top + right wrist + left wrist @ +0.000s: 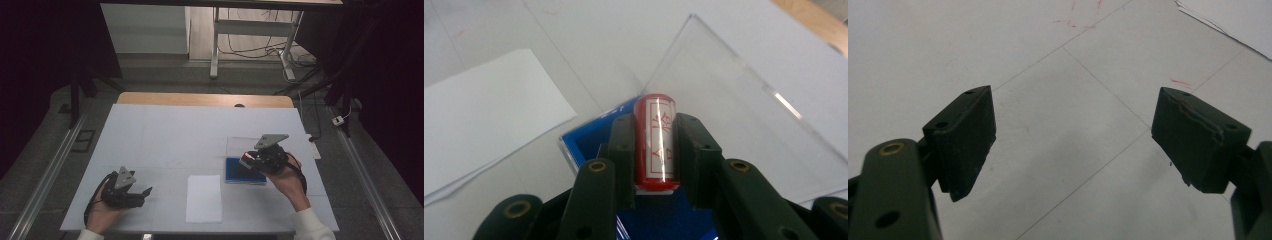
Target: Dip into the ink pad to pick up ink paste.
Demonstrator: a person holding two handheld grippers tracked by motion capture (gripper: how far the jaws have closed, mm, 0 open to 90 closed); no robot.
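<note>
My right gripper [655, 150] is clamped on a red stamp [655, 142], holding it over the blue pad [244, 171] at lower right of centre in the high view, with the clear lid [744, 125] lying open behind it. My left gripper [131, 189] sits at lower left, jaws spread wide over bare table [1073, 150], well apart from the white paper [204, 198] at bottom centre.

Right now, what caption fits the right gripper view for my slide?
Right gripper shut on a red cylindrical stamp above the blue ink pad, clear lid open, white paper beside.
</note>
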